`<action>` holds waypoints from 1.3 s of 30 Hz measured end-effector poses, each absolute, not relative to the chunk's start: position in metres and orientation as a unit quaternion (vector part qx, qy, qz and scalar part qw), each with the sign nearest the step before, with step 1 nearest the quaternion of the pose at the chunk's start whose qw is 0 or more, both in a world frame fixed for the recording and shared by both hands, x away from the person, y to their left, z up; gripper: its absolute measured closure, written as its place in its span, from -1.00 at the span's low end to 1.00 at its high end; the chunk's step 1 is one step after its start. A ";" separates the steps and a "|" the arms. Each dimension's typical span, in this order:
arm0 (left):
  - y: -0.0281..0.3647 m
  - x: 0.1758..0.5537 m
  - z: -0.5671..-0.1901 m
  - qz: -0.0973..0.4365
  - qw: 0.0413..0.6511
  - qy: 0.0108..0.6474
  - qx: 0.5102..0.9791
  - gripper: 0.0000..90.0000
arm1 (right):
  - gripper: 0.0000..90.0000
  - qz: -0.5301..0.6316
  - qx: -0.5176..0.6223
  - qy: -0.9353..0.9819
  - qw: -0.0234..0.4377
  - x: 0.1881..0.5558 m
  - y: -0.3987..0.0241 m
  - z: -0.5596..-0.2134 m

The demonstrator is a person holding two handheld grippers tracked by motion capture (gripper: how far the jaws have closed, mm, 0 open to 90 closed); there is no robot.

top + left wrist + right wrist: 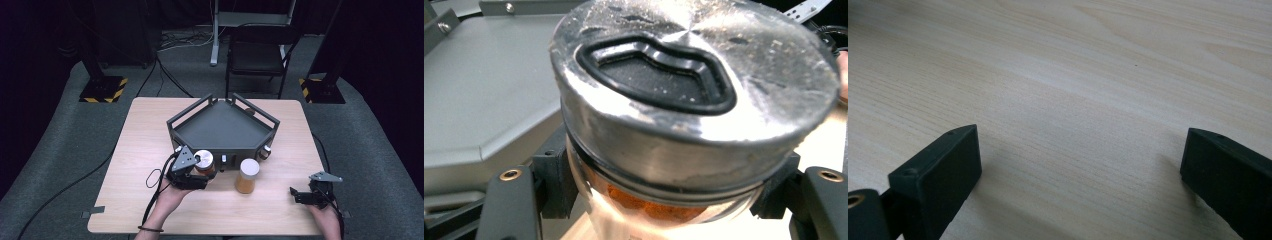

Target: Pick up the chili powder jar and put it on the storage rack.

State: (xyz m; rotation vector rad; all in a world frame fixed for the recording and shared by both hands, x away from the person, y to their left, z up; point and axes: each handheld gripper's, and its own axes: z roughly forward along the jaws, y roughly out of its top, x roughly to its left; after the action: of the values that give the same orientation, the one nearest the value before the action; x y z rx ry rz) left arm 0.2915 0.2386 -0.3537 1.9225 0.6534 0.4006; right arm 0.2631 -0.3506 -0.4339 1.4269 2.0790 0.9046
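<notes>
Wooden table (150, 165) — left gripper (200, 176) pinches silver-lidded jar (694, 100) (no readable label); right gripper (299, 196) spread.

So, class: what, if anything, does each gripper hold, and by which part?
The left gripper holds a silver-lidded jar, clamped on its glass body just below the lid. The right gripper is open and holds nothing.

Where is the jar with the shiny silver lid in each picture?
High view: the silver-lidded jar sits left of centre, in the left claw, just in front of the grey tray.
Left gripper view: the jar is large and central, clamped between the black jaws.
Right gripper view: bare wooden table between the right claw's open jaws, no jar.
Shared landmark: the grey tray.
</notes>
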 end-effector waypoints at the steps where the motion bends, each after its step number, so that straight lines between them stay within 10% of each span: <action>1: 0.238 0.292 -0.352 0.168 0.510 0.271 0.799 -0.34 | -0.96 0.329 0.518 0.755 0.229 0.263 -0.351 -0.434; 39: 0.227 0.344 -0.316 0.218 0.502 0.334 0.767 -0.34 | -0.96 0.330 0.515 0.758 0.228 0.264 -0.351 -0.434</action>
State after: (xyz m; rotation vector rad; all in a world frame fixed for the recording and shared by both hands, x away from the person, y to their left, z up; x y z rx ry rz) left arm 0.3438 0.2268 -0.3160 1.8534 0.8068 0.5262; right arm 0.2637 -0.3510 -0.4340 1.4182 2.0869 0.9083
